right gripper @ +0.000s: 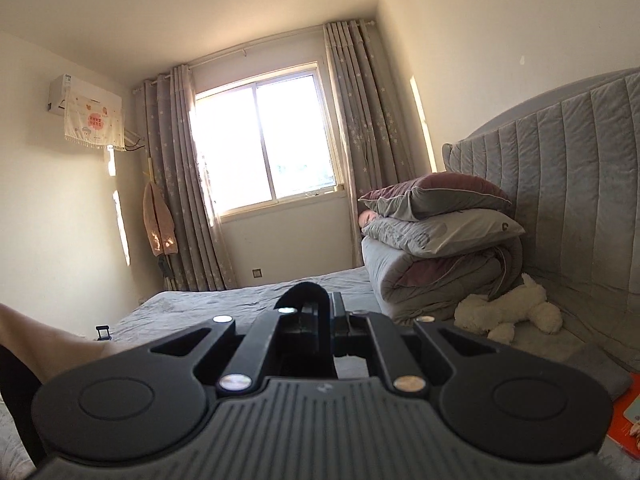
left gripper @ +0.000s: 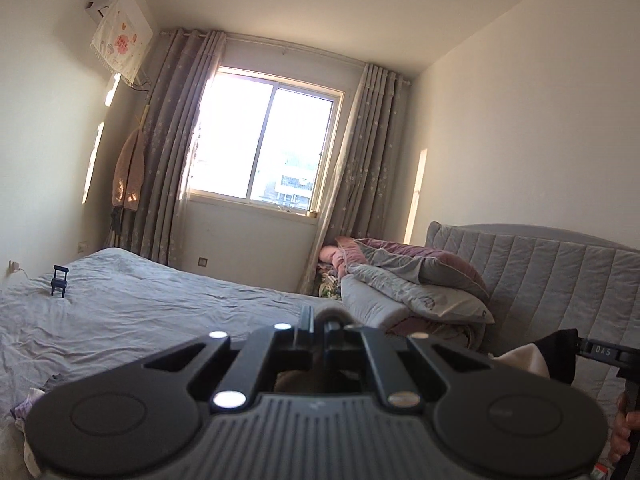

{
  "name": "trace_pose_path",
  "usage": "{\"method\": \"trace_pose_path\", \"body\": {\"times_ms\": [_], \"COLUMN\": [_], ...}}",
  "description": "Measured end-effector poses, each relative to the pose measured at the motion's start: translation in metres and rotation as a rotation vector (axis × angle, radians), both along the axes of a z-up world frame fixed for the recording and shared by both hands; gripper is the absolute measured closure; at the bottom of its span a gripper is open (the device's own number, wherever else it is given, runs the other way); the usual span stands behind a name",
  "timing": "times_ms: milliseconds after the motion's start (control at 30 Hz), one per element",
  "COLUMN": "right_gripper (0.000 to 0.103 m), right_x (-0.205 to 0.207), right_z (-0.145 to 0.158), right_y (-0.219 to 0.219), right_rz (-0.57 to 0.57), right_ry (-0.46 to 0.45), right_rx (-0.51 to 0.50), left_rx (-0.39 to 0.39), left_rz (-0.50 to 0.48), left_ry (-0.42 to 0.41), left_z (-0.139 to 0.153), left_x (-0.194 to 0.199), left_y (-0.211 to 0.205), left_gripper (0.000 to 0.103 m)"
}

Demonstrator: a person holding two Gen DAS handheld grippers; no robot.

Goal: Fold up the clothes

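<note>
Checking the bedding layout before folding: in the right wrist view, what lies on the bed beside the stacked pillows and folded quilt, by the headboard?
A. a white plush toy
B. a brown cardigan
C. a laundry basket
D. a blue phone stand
A: a white plush toy lies on the bed right of the folded quilt, below the headboard.

Home bedroom: bed (left gripper: 160,300), curtained window (left gripper: 264,148), stacked pillows (right gripper: 440,216).

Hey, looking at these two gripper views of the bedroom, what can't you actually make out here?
- Garment: left wrist view shows only a pale and black bit beside the right gripper; the frame edge cuts off the rest.
- Left gripper: jaws shut on fabric, hidden below by its own body.
- Window: glare washes out the outside.
- Small dark stand: too small to identify.
</note>
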State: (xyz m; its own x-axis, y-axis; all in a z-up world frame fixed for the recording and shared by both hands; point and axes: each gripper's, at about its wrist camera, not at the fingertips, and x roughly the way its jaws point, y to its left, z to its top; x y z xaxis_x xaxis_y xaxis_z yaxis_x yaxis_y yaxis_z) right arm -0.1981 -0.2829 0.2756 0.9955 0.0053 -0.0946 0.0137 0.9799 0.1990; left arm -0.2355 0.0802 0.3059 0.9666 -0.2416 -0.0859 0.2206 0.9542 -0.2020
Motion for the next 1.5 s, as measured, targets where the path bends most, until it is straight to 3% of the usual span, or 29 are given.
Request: {"method": "trace_pose_path", "body": {"times_ms": [233,600,833,1067,1300,1500], "right_gripper": [0.097,0.097,0.097,0.097,0.097,0.097], "right_x": [-0.009,0.083,0.154,0.209,0.24,0.248], "right_z": [0.0,-0.104,-0.162,-0.201,-0.234,-0.262], "right_y": [0.003,0.0,0.008,0.009,0.003,-0.005], "right_rz": [0.027,0.008,-0.031,-0.052,-0.06,-0.057], "right_ry": [0.026,0.293,0.434,0.526,0.582,0.629], "right_rx": [-0.056,0.014,0.002,0.0,-0.011,0.003], "left_rx": [0.003,0.065,0.172,0.191,0.203,0.22], "left_rz": [-0.052,-0.036,0.008,0.045,0.075,0.088], "left_ry": [0.124,0.42,0.502,0.582,0.653,0.692], "left_z": [-0.032,-0.144,-0.193,-0.228,-0.271,-0.297], "left_x": [0.008,0.12,0.203,0.273,0.31,0.316], "left_y": [0.006,-0.008,-0.021,-0.026,-0.031,-0.034], "left_gripper": [0.099,0.099,0.099,0.099,0.099,0.098]}}
